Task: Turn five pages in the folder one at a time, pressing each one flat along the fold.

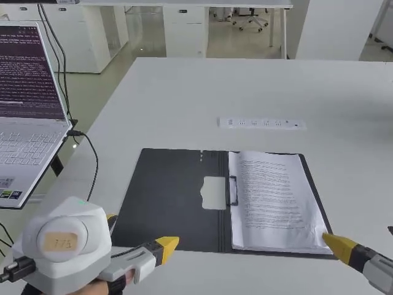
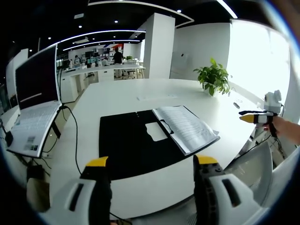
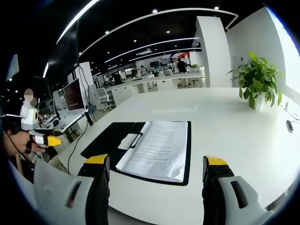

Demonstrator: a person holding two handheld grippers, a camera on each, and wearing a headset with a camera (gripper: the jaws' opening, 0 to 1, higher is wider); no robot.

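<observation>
White workbench (image 1: 184, 86) carries the open folder (image 1: 166, 203), pages (image 1: 273, 196) stacked on its right half. Left gripper (image 2: 152, 161) and right gripper (image 3: 157, 160) hover nearside, jaws apart. The right one might pinch several sheets together at the corner.

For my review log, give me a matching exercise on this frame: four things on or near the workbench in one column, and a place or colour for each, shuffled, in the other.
Things:
1. laptop
2. power strip
3. stack of pages
4. potted plant

Place or colour:
A. lying on the right half of the open black folder
B. green and leafy
C. open, to the left of the white table
D. flat on the table beyond the folder

Pairs: 1-C, 2-D, 3-A, 4-B
</observation>
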